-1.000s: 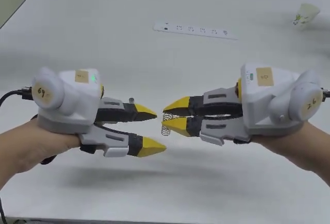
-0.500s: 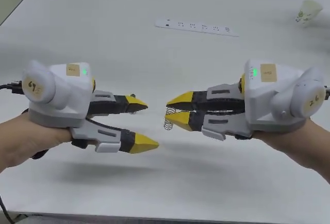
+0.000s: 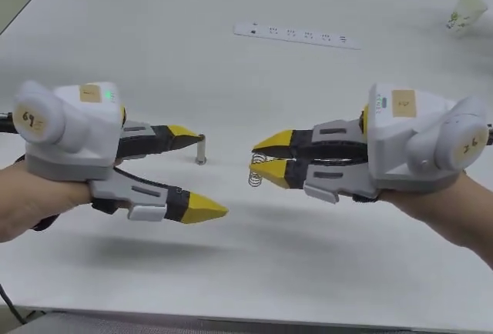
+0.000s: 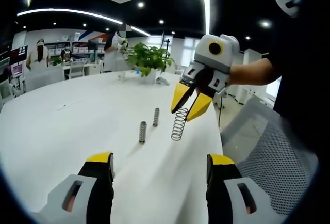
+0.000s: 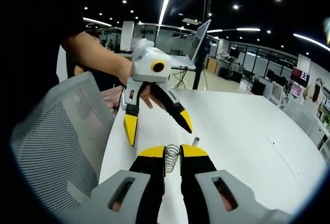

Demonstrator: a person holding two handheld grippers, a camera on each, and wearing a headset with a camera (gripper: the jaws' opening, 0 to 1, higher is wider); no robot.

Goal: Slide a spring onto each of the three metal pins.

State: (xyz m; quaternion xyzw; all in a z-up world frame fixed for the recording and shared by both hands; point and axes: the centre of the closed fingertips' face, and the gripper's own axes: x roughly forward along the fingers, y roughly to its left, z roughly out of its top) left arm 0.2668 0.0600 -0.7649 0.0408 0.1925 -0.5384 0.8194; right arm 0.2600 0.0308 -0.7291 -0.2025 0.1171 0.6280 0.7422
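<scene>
Left yellow-tipped white gripper (image 3: pixel 213 173) has pulled back leftward - the gap to the right gripper (image 3: pixel 256 161) is wider. Its jaws are spread further. Short upright metal pin (image 3: pixel 200 151) now stands clear of the upper jaw.

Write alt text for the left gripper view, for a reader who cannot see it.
The right gripper hovers over the white table, shut on a spring that hangs below its tips. Beside it stand two upright metal pins, each apparently sleeved by a spring. In the foreground the left gripper is open.
</scene>
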